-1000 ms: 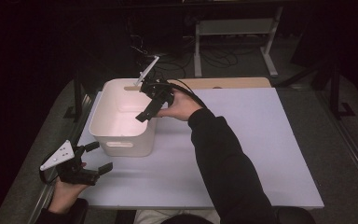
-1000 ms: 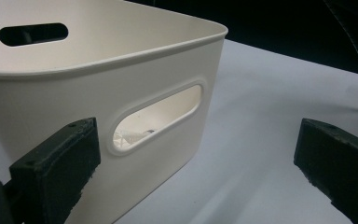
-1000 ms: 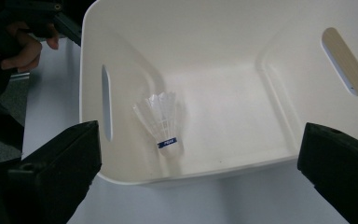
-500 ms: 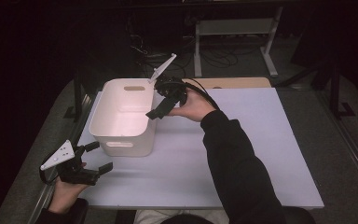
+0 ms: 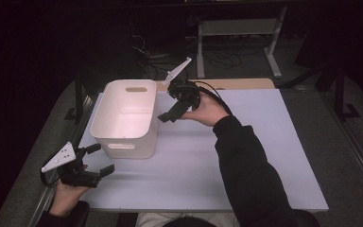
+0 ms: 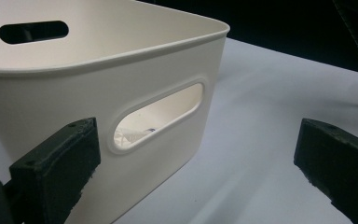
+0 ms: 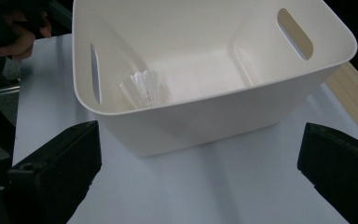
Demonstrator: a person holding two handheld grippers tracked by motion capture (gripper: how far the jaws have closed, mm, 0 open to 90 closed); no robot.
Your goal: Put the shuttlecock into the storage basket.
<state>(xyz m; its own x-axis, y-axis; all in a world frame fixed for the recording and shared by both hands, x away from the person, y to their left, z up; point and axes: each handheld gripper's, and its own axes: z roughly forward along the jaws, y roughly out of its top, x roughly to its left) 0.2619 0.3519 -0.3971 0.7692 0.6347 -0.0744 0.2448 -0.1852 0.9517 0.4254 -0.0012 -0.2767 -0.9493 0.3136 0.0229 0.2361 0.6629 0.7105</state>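
The white bin is sitting on the pale sheet toward the left side of the table, and a shuttlecock is lying on its floor, tucked into the corner by the handle slot that faces the person. The right gripper is hovering just beside the bin's right rim, raised above the sheet, with its 2 jaws standing wide apart and nothing between them; in the right gripper view they are framing the bin's near wall, and the shuttlecock is lying ahead and below, past that wall and off toward the left jaw. The left gripper is resting low on the sheet close to the bin's front corner, its jaws also spread and empty, and in the left gripper view it is looking at the slot, through which a bit of the feathers is showing. The right gripper is the one placed above the opening, so any reach for the shuttlecock is probably going down over the rim from that side; the left one is facing a solid wall.
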